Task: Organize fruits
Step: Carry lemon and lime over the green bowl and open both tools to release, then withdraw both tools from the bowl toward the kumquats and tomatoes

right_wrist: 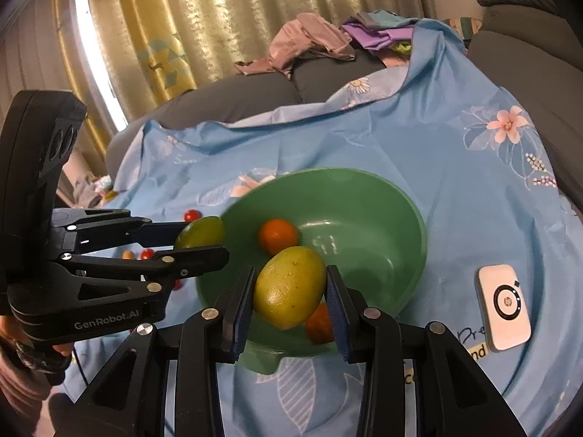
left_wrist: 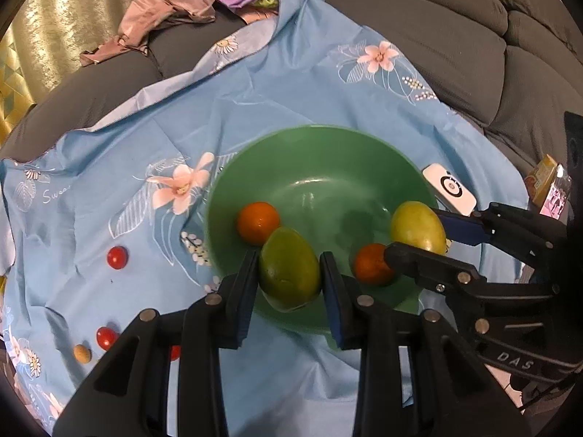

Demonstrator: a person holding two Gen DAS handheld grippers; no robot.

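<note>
left wrist view: the left gripper is closed around a green mango, pads on its two long flanks, held over the near rim of the green bowl. inside the bowl sit an orange and a second orange. the right gripper clasps a yellow mango above the bowl's right side. on the blue cloth, well apart from the bowl, lie red tomatoes and a small tan fruit.

right wrist view: the right gripper pinches the yellow mango across its middle, over the bowl; one orange lies beyond it, another just beneath. the left gripper holds the green mango at the bowl's left rim. a white device rests on the cloth.

the mangoes look firm, smooth-skinned and fairly heavy, likely to slip or bruise; gripping the widest middle seems safest.
</note>
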